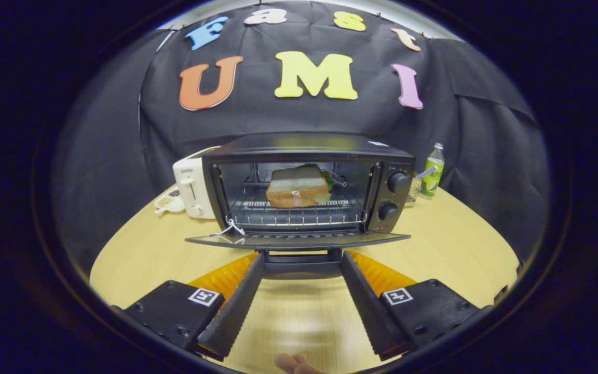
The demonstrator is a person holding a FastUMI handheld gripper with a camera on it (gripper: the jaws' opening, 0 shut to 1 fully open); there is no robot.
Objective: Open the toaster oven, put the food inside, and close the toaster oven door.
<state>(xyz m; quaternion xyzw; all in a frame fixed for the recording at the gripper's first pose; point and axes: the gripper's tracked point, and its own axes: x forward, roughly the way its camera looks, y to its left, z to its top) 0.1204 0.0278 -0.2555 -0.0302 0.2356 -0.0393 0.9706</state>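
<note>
Resting on the rack, sandwich [297, 187] sits inside the toaster oven [309, 182]. Gripper [302, 258] spread wide, apparently straddling the handle [301, 258] of the lowered door [299, 239]: stiff, hinged, light; lift there.

Readable text: 1 brand word, on the white toaster

The white toaster [191, 188], standing just to the side of the toaster oven [309, 182] on the tabletop [454, 244], carries a small brand word near its top that looks like "SUPOR", though it is tiny and soft. The green bottle [433, 175] on the oven's other side has a printed label too small to make out. Markings beside the oven's 2 knobs [397, 182] are illegible. Each arm of the tongs [301, 255] bears 1 square black-and-white marker tag [204, 297], a pattern and not writing.
</note>
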